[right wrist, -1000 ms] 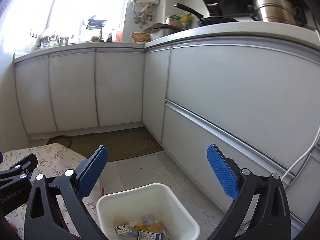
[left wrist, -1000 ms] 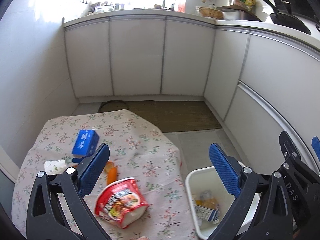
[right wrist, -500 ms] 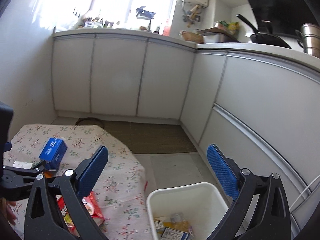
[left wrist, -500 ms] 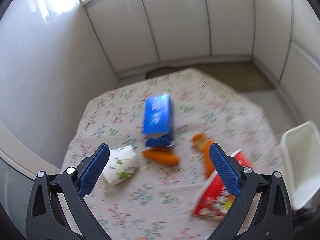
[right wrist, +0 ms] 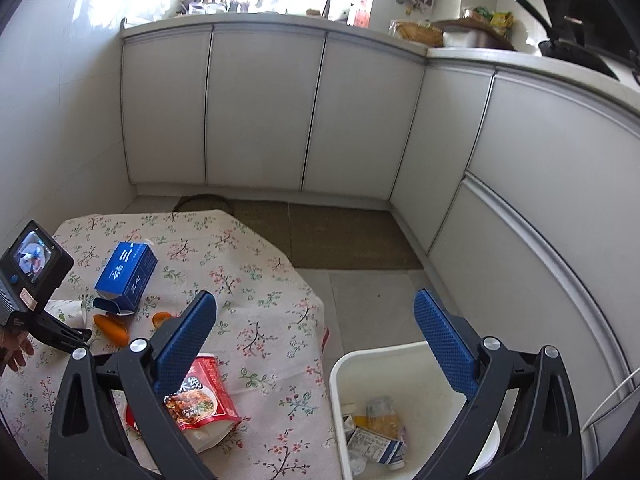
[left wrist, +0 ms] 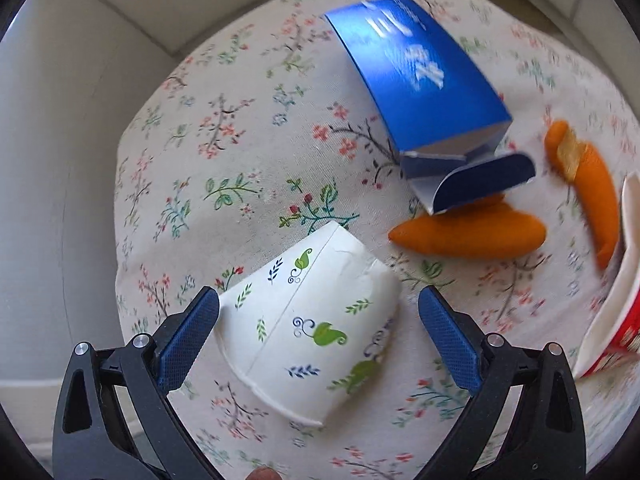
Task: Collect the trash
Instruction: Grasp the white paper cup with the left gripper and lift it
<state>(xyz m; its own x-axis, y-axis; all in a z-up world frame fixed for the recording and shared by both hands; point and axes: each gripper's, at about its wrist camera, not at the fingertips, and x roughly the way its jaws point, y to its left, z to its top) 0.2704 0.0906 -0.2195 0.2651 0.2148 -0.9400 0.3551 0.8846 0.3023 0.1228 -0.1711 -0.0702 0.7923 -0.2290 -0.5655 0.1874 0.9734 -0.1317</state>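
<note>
A: Current step?

B: Pickup approach. Left gripper (left wrist: 318, 336) is spread wide around the paper cup (left wrist: 310, 332), which lies on its side on the tablecloth (left wrist: 248, 128); neither pad appears to touch it. Next move, in my judgement: close gently, since thin paper will likely crush, then carry it to the bin (right wrist: 400, 364).

A: Right gripper (right wrist: 314, 332)?

B: Spread, holding nothing, above the bin.

A: Count on the cloth?

B: 1 cup, 1 blue carton (left wrist: 416, 80), 2 orange peels (left wrist: 468, 232), 1 noodle bowl (right wrist: 200, 404).
</note>
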